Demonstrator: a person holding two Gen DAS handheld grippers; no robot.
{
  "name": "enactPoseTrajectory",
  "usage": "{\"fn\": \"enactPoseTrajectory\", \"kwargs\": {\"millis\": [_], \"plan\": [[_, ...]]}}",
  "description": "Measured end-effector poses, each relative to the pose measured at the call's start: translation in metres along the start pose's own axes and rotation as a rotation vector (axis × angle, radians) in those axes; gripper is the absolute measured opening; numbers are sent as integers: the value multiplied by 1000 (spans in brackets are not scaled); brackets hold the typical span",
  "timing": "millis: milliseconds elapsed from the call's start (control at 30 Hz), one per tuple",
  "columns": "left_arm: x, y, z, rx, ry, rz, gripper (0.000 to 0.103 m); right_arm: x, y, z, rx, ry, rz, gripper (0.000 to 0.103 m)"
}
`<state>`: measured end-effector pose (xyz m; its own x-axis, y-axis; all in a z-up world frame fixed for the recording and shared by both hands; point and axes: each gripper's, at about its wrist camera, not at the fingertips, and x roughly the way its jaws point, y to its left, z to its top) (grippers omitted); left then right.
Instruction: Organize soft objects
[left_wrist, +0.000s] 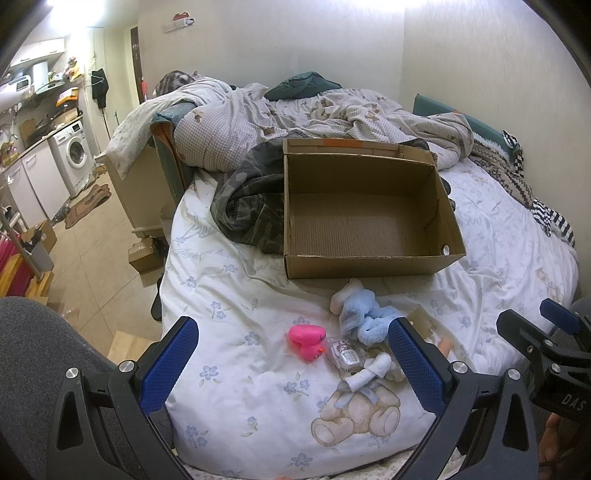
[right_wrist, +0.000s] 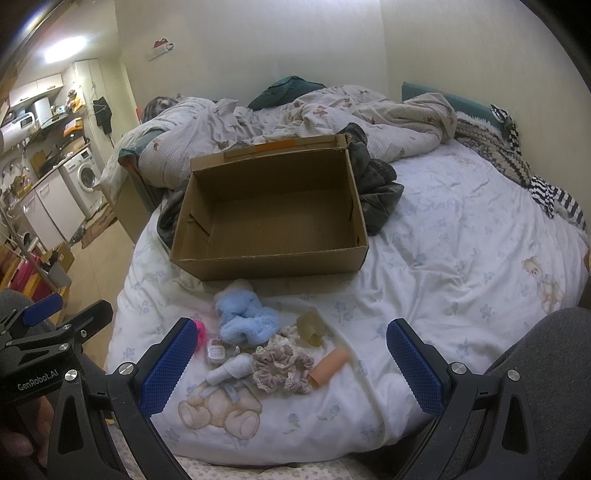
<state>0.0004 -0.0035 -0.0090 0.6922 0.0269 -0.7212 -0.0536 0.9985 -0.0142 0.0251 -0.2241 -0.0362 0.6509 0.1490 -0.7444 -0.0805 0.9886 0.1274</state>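
An empty cardboard box (left_wrist: 365, 221) (right_wrist: 273, 218) stands open on the bed. In front of it lies a pile of small items: a fluffy blue cloth (left_wrist: 364, 317) (right_wrist: 243, 314), a pink rubber duck (left_wrist: 308, 341) (right_wrist: 200, 330), a white rolled sock (left_wrist: 371, 371) (right_wrist: 231, 367), beige scrunchies (right_wrist: 282, 367), a tan tube (right_wrist: 328, 367) and a clear yellowish piece (right_wrist: 314, 325). My left gripper (left_wrist: 291, 369) is open and empty, just short of the pile. My right gripper (right_wrist: 291, 369) is open and empty, also just short of it.
A crumpled duvet (left_wrist: 295, 114) and a camouflage garment (left_wrist: 251, 199) lie behind and left of the box. A striped cloth (left_wrist: 554, 221) lies at the bed's right edge. The kitchen floor and a washing machine (left_wrist: 75, 155) are to the left.
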Motion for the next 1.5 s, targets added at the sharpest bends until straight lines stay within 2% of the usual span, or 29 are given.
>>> {"fn": "enactPoseTrajectory", "kwargs": {"millis": [367,500,933,1167,1367,1500], "plan": [[-4,1,-1,20,-3,-16,103,1,-2,5,6,18,-1,103],[-1,4,6,16,28,-33,103,0,-3,13,-1,32,12,103],[25,3,41,11,118,-5,103,23,-16,53,-14,64,11,103],[52,5,60,-11,177,4,103,50,-23,64,21,141,-45,103],[71,7,70,-17,206,28,103,74,-26,65,44,216,-3,103],[93,12,69,-23,268,46,103,86,-30,64,56,245,13,103]]}}
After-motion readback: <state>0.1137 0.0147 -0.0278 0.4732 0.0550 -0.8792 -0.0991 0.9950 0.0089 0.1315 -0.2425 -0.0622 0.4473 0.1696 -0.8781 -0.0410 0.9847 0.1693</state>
